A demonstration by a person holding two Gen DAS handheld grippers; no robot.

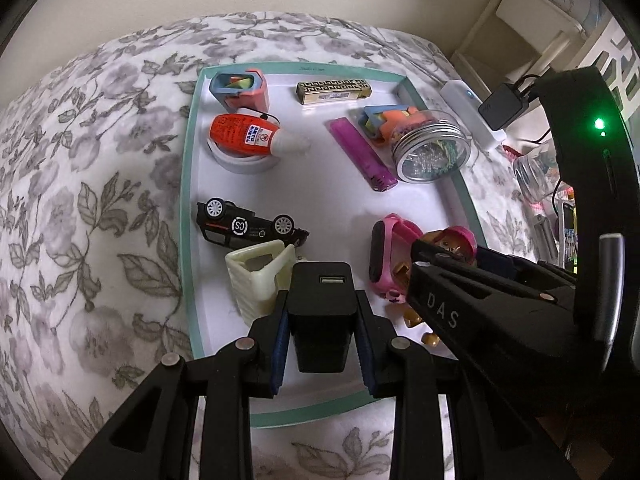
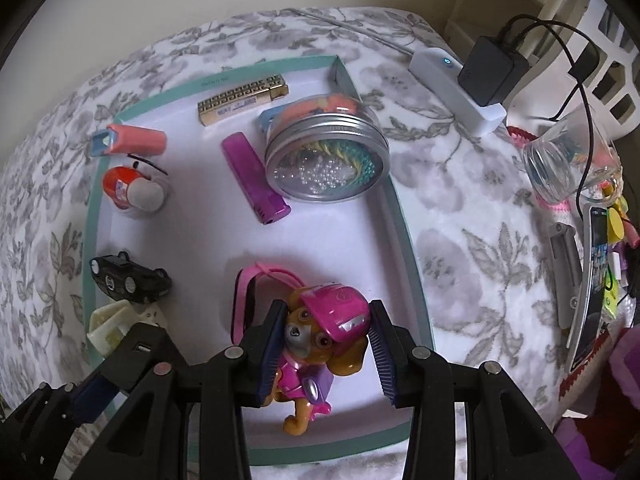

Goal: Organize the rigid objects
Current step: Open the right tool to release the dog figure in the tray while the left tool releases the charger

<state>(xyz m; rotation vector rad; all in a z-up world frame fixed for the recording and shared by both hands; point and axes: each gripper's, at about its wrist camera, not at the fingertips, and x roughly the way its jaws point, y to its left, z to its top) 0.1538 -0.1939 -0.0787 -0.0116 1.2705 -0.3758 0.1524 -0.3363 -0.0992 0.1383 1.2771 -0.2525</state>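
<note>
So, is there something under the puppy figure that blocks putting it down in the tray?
Nothing visible blocks it. The right gripper holds the puppy figure over bare white floor of the tray. The pink smartwatch lies just to its left, close enough to graze.

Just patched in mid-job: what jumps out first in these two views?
The right gripper has its jaws around a pink-helmeted toy pup at the tray's near right. The left gripper clamps a black USB charger at the near left, beside an overturned black toy car.
</note>
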